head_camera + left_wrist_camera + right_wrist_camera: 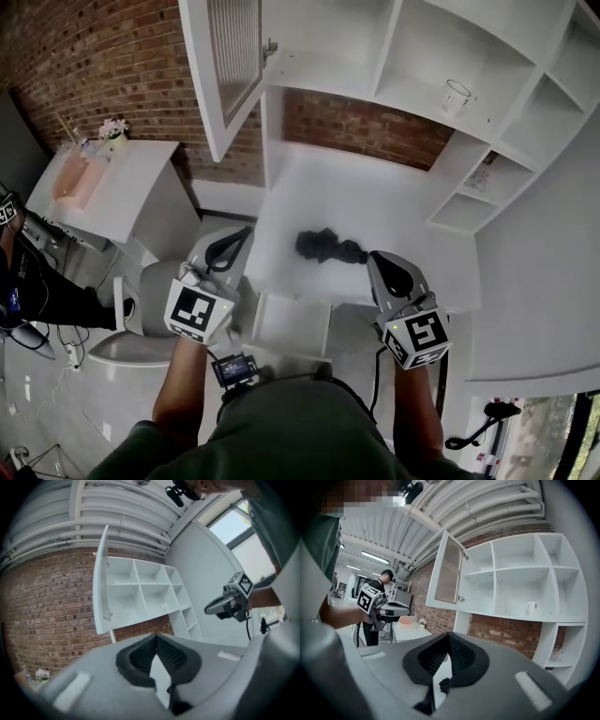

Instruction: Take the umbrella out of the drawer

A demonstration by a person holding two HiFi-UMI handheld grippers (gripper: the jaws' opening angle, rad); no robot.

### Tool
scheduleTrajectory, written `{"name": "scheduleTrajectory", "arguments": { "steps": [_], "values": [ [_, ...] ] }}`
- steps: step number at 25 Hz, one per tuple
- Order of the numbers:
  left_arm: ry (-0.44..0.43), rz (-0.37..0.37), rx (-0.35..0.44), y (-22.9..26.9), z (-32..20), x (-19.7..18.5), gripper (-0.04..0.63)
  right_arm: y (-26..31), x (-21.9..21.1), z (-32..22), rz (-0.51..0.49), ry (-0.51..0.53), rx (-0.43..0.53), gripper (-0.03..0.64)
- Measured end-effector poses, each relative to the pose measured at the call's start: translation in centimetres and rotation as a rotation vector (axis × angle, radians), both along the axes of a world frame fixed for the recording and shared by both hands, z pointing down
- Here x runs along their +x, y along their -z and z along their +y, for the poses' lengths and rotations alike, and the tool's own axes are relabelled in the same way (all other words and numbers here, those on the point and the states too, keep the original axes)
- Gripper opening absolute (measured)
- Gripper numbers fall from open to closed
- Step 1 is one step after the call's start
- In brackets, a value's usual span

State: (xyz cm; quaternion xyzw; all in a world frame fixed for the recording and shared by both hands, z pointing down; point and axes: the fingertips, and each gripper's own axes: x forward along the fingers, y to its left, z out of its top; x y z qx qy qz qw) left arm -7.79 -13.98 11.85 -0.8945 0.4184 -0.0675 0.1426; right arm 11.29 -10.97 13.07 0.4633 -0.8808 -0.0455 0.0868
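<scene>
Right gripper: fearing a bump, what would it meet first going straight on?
Likely the shelf unit's white post, or the brick wall beside it; the umbrella lies lower. Depth unclear.

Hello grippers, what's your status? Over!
Left gripper, right gripper: fingers shut. Black folded umbrella on white countertop, by right gripper. Nothing covering it.

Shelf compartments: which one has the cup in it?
The wide middle one in the second row down of the shelf, right of the open door. It alone holds the white cup; those above and beside it look bare.
</scene>
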Motion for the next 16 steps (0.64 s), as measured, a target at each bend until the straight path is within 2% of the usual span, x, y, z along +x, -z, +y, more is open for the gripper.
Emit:
{"name": "scheduleTrajectory", "arguments": {
  "steps": [2, 7, 16],
  "values": [
    [-0.021, 0.022, 0.008, 0.8, 1.5, -0.5, 0.003, 0.7, -0.2, 1.2, -0.004, 0.001, 0.013, 0.005],
    [-0.044, 0.007, 0.022, 1.8, 4.2, -1.8, 0.003, 1.6, -0.5, 3.2, -0.005, -0.010, 0.019, 0.005],
    [-0.048, 0.008, 0.011, 1.9, 5.9, -3.7, 0.003, 1.4, -1.3, 5.1, 0.008, -0.030, 0.001, 0.005]
  ]
}}
